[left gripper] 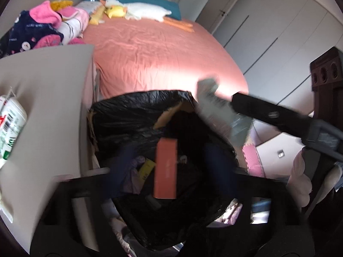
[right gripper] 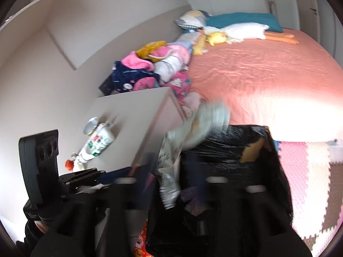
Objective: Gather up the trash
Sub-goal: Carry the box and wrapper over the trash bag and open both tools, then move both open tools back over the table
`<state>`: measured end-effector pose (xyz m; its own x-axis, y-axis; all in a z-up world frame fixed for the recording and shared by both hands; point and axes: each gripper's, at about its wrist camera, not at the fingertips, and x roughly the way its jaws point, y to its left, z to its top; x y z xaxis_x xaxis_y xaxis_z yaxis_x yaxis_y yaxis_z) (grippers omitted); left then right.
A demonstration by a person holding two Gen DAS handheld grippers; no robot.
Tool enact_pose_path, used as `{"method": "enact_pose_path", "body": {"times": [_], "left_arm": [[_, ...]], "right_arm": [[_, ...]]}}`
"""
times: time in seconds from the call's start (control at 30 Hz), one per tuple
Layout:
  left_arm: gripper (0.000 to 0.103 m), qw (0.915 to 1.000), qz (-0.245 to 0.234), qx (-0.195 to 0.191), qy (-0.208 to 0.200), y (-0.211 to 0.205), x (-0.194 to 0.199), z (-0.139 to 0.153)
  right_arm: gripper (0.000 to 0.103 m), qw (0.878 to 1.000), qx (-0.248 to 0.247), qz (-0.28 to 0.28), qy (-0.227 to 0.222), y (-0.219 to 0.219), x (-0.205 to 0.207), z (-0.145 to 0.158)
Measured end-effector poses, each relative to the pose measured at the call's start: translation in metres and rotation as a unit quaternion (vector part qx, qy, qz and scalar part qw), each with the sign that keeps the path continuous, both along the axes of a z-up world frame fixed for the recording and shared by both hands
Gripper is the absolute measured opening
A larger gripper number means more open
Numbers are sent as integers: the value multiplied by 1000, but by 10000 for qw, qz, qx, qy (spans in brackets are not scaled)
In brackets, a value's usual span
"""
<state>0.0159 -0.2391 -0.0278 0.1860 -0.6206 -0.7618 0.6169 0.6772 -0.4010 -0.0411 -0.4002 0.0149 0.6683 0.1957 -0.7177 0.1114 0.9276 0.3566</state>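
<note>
A box lined with a black trash bag (left gripper: 137, 115) stands between the bed and the nightstand; it also shows in the right wrist view (right gripper: 231, 141). An orange carton (left gripper: 166, 168) and a yellow tag lie inside. My left gripper (left gripper: 165, 156) hangs open over the bag, its fingers (left gripper: 120, 167) blurred. My right gripper (right gripper: 173, 171) is over the bag's left edge, with a crumpled silver-white wrapper (right gripper: 171, 158) between its blurred fingers; whether they clamp it is unclear. The same wrapper (left gripper: 216, 107) shows in the left wrist view at the right gripper's finger (left gripper: 268, 113).
A beige nightstand (right gripper: 133, 107) carries a white pouch (right gripper: 96, 143), an empty tin (right gripper: 91, 125) and a small red-topped item (right gripper: 69, 163). A pink bed (left gripper: 158, 53) with pillows, toys and piled clothes (left gripper: 42, 32) lies behind. Foam floor mats (right gripper: 310, 167) are at right.
</note>
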Motion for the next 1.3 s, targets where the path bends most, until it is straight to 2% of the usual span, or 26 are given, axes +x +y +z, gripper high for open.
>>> {"method": "enact_pose_path", "body": {"times": [0.2, 0.43, 1.03, 1.3], "left_arm": [[96, 9998, -116, 100, -85, -10, -5, -4], [96, 9999, -33, 83, -124, -8, 0, -1], [96, 9997, 60, 100, -206, -2, 0, 2], [96, 9993, 272, 121, -236, 11, 0, 4]], "right_arm": [[77, 9995, -104, -264, -129, -14, -5, 4], [77, 9994, -108, -283, -153, -17, -3, 5], [77, 9996, -120, -91, -227, -8, 3, 11], [77, 9995, -63, 108, -274, 5, 9, 14]]}}
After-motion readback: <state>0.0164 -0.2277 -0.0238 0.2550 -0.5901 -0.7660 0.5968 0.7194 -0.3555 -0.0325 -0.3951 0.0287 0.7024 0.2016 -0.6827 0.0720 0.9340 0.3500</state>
